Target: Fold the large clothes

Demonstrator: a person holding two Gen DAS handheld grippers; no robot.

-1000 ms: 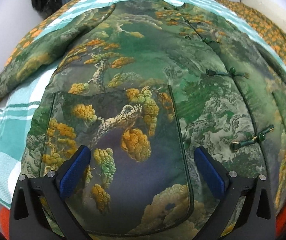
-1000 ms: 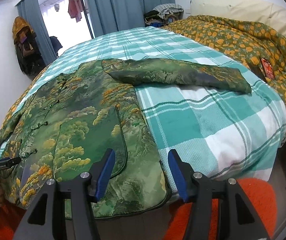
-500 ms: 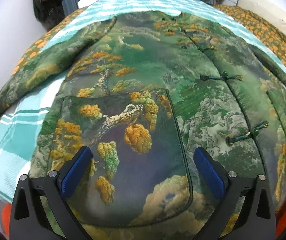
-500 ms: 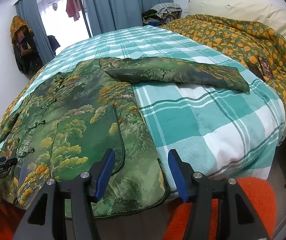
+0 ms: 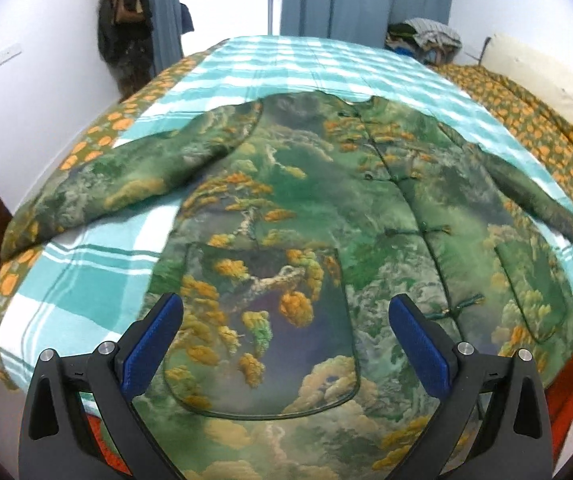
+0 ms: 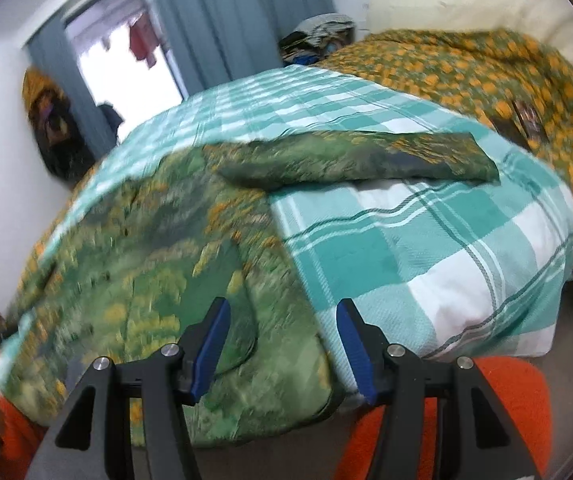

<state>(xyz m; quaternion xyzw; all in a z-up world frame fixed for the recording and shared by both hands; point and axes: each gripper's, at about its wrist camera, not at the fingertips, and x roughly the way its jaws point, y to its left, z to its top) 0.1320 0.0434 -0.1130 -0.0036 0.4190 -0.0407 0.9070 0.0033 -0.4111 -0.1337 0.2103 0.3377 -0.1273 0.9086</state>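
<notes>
Lying spread flat, front up, the green landscape-print padded jacket (image 5: 326, 208) fills the teal checked bed (image 5: 86, 300); left gripper (image 5: 286, 344) and right gripper (image 6: 282, 344) hover, jaws parted, empty, ready for folding.

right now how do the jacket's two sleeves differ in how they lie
In the left wrist view, the left-hand sleeve runs outward and droops over the bed's edge. The right-hand sleeve lies wholly on the checked bedspread, narrower-looking, its cuff flat. Both share the jacket's green-and-gold landscape print, and neither is folded in.
</notes>
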